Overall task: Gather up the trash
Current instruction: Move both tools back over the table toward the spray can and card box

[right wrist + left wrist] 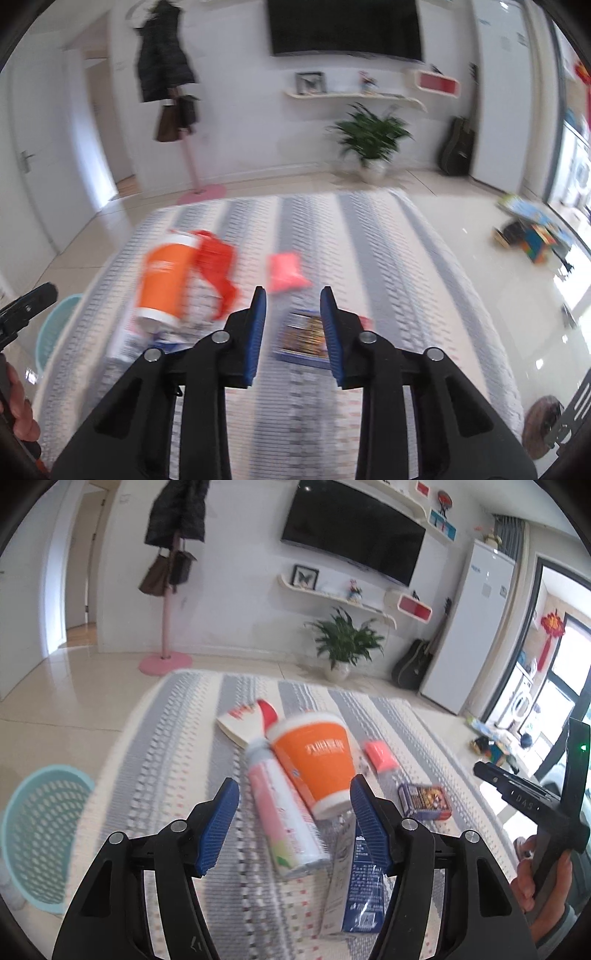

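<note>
While the left claw [293,821] hangs over the striped rug [177,738], its blue pads stand apart with nothing gripped. Beneath it lie one orange cup [314,760], one pink-and-white tube [284,823], one blue carton [356,882], one small printed box [424,801], one pink packet [380,756] and one flat red-and-white wrapper [247,723]. One teal basket [42,838] sits off the rug's left edge, on bare tile.

From the right wrist, the right claw [293,336] shows a narrow gap, clamping nothing; the box [304,334] lies on the rug beyond it. Open rug runs ahead, clear tile to the right.
</note>
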{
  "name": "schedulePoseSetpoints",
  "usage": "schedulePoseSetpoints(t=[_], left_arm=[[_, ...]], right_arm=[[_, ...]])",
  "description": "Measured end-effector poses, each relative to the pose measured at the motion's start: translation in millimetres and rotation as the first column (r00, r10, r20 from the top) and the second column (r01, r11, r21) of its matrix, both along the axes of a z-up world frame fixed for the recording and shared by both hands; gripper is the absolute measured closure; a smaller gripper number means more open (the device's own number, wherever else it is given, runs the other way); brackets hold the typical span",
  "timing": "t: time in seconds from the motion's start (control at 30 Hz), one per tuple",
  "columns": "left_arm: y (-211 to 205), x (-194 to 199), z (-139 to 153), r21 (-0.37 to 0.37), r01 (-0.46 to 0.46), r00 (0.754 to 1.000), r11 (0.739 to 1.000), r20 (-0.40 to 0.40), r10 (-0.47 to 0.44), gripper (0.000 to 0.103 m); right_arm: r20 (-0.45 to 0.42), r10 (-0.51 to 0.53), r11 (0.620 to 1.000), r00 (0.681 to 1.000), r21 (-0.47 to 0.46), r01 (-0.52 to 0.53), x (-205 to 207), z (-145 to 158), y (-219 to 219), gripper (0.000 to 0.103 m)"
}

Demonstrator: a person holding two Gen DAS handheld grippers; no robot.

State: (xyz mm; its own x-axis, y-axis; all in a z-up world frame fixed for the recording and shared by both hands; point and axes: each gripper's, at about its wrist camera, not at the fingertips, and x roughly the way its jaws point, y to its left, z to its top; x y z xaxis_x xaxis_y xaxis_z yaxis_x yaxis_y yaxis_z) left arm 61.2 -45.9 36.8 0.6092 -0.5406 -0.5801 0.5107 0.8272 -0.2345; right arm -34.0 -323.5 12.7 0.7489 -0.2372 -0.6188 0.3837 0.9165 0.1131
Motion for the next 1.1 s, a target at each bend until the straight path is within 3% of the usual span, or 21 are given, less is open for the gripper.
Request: schedulePoseSetpoints(t=[0.27, 0.37, 0.57, 0.63, 0.7, 0.73, 0.8, 0.9, 1.1], left_arm=[[-22.8, 18.1, -44.4, 0.042, 0.040, 0.995, 0.998, -0.092, -0.036, 0.042], [-25.0, 26.8, -59.2, 0.045, 0.050, 0.988, 0.998, -0.150, -0.043, 0.042], [-24.3, 48.8, -67.9, 0.082, 0.025, 0.981, 0.996, -0.193, -0.009, 0.042], [-30.0, 58.1, -72.1, 0.101, 0.045, 0.974, 0.994, -0.227, -0.021, 0.042], [-37.2, 63.8, -77.2, 0.109, 0.070, 0.965, 0.991, -0.258, -0.040, 0.042], [-39.7, 64.6, -79.3, 0.119, 0.075, 0.964, 0.990, -0.264, -0.041, 0.042], [-44.0, 63.3, -85.0, 0.162, 0.064, 0.966, 0.985, -0.260, -0.020, 0.043], [-42.8, 63.7, -90.8, 0.158, 0.060, 0.962, 0.986, -0.272, -0.015, 0.050], [-18.5, 58.5, -84.9, 0.170, 0.015, 0.955, 0.985, -0.293, 0.036, 0.053]], right_arm=[[-0.110, -0.024, 0.998, 0.994, 0.053, 0.030, 11.5, -55.3, -43.0, 0.078], [-0.140, 0.000, 0.998, 0.990, 0.060, 0.009, 22.8, -64.8, -44.8, 0.078], [-0.169, 0.002, 0.999, 0.986, 0.043, 0.005, 45.8, -68.3, -53.2, 0.078], [-0.175, 0.006, 0.997, 0.984, 0.071, 0.007, 52.2, -71.3, -60.8, 0.073], [-0.187, 0.006, 0.993, 0.982, 0.114, 0.016, 59.2, -77.2, -70.9, 0.046], [-0.183, 0.012, 0.991, 0.983, 0.135, 0.013, 60.6, -79.1, -74.4, 0.043], [-0.193, 0.051, 0.982, 0.980, 0.190, -0.014, 67.4, -85.2, -79.6, 0.042], [-0.199, 0.126, 0.969, 0.972, 0.235, -0.078, 73.0, -88.1, -75.7, 0.042], [-0.200, 0.237, 0.954, 0.951, 0.230, -0.190, 55.3, -87.0, -26.9, 0.042]])
